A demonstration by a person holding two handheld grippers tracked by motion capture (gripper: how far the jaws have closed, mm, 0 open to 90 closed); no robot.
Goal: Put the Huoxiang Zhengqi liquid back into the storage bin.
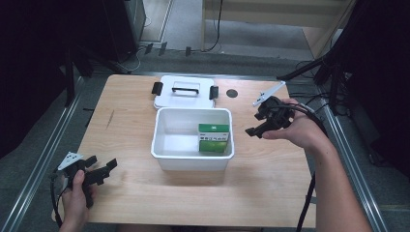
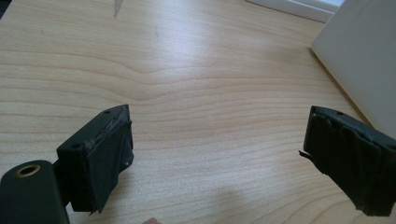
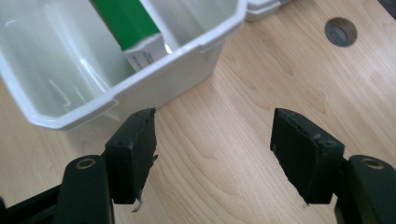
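Observation:
A white plastic bin [image 1: 192, 154] stands mid-table with two green and white boxes [image 1: 213, 137] lying in its right part. Its white lid [image 1: 184, 92], with a black handle and black side clips, lies flat just behind it. My left gripper [image 1: 104, 166] rests near the table's front left corner, open with nothing between its jaws [image 2: 215, 154]; the bin's wall [image 2: 369, 56] shows to its right. My right gripper [image 1: 256, 123] is held just right of the bin, open and empty [image 3: 212, 154], facing the bin's outer wall [image 3: 154, 88] and a green box [image 3: 126, 21] inside.
A round dark hole [image 1: 232, 93] sits in the wooden table [image 1: 135, 130] near the back, right of the lid. Metal rails run along both table sides. Black stands and cables stand at the far left and right.

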